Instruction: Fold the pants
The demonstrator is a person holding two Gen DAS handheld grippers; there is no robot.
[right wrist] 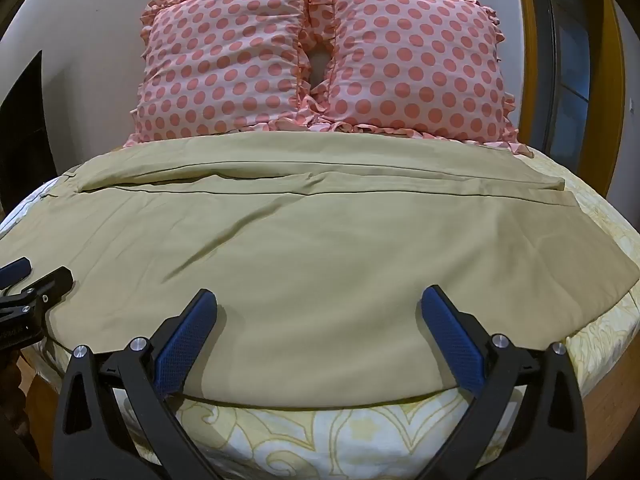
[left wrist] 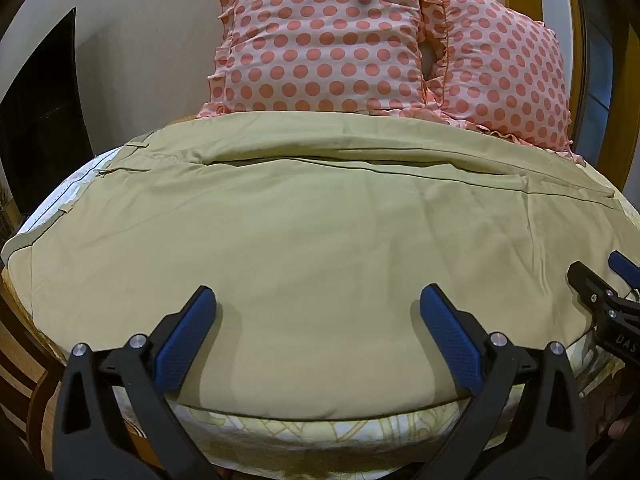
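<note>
Khaki pants (left wrist: 304, 240) lie spread flat across the bed, waistband at the left, leg ends at the right; they also fill the right wrist view (right wrist: 320, 248). One leg lies over the other, with a seam line running across. My left gripper (left wrist: 318, 302) is open and empty, hovering over the near edge of the pants toward the waist side. My right gripper (right wrist: 320, 304) is open and empty over the near edge toward the leg ends. Each gripper shows at the edge of the other's view: the right one (left wrist: 600, 280), the left one (right wrist: 36, 276).
Two pink polka-dot pillows (left wrist: 328, 40) (right wrist: 416, 64) lean against the wall behind the pants. The bed has a yellow floral sheet (right wrist: 320, 436) along its near edge. A dark opening (left wrist: 44, 120) is at the left, a wooden door frame (right wrist: 532, 40) at the right.
</note>
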